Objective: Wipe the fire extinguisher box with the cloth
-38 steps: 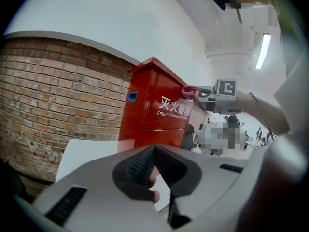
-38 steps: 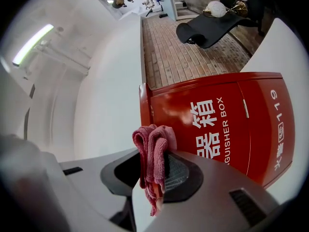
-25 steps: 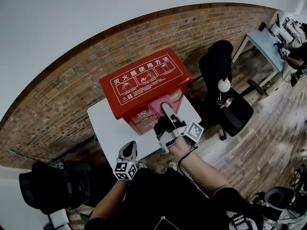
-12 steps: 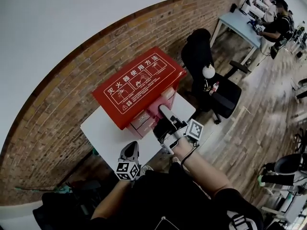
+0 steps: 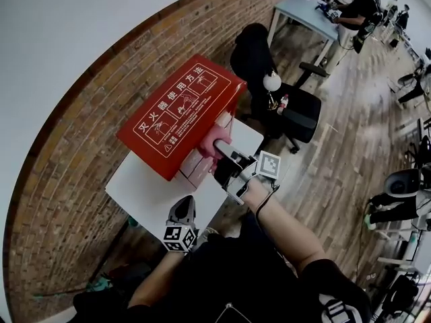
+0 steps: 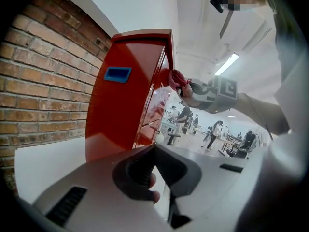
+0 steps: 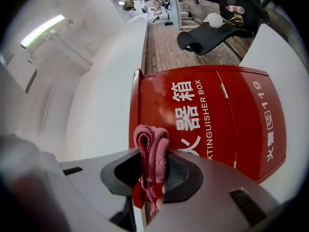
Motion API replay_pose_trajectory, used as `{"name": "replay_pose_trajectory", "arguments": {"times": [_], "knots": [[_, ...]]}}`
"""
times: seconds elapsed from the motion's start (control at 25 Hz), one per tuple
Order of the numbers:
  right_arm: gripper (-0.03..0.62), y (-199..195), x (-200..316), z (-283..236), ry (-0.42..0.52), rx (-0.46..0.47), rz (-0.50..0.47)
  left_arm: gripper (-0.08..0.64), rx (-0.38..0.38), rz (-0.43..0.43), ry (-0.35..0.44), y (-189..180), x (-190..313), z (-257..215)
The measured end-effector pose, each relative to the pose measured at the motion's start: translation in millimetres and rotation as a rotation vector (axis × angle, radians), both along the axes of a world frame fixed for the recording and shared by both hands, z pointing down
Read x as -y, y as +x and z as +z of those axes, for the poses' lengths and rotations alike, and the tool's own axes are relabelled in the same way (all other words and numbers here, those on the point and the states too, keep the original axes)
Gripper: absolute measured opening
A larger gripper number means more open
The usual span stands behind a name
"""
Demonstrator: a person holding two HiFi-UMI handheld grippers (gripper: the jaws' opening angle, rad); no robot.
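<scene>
Since the right hand-held gripper (image 5: 229, 159) pinches just a fold of cloth (image 7: 152, 149) at the fire extinguisher box (image 5: 176, 110), rubbing might drag it free; the left hand-held gripper (image 5: 182, 212) sits pressed together, empty.

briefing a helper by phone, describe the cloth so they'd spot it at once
By the brick wall, a red fire extinguisher box stands on a white table. At the box's front, the right gripper pinches a bunched cloth: the only soft pink thing there.

Grey left gripper (image 5: 183, 204), grey right gripper (image 5: 227, 152), black-and-white marker cubes (image 5: 269, 165), black top (image 5: 229, 274)
</scene>
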State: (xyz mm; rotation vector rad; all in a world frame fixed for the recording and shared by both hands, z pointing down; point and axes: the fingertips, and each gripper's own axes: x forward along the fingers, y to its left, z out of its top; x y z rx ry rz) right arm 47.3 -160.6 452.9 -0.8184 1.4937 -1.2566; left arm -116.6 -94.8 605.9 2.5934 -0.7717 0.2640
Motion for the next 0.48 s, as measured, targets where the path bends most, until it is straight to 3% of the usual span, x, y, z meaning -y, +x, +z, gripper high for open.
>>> {"name": "replay_pose_trajectory", "arguments": {"times": [0.32,0.48], "knots": [[0.107,4.4,2.5,15.0,-0.020,-0.067,-0.023,0.018,-0.017,-0.051,0.000,9.0,2.5,-2.9],[0.107,4.9,2.9,21.1,-0.026,-0.050,-0.027,0.018,-0.006,-0.061,0.000,11.3,-0.4,-2.4]]}}
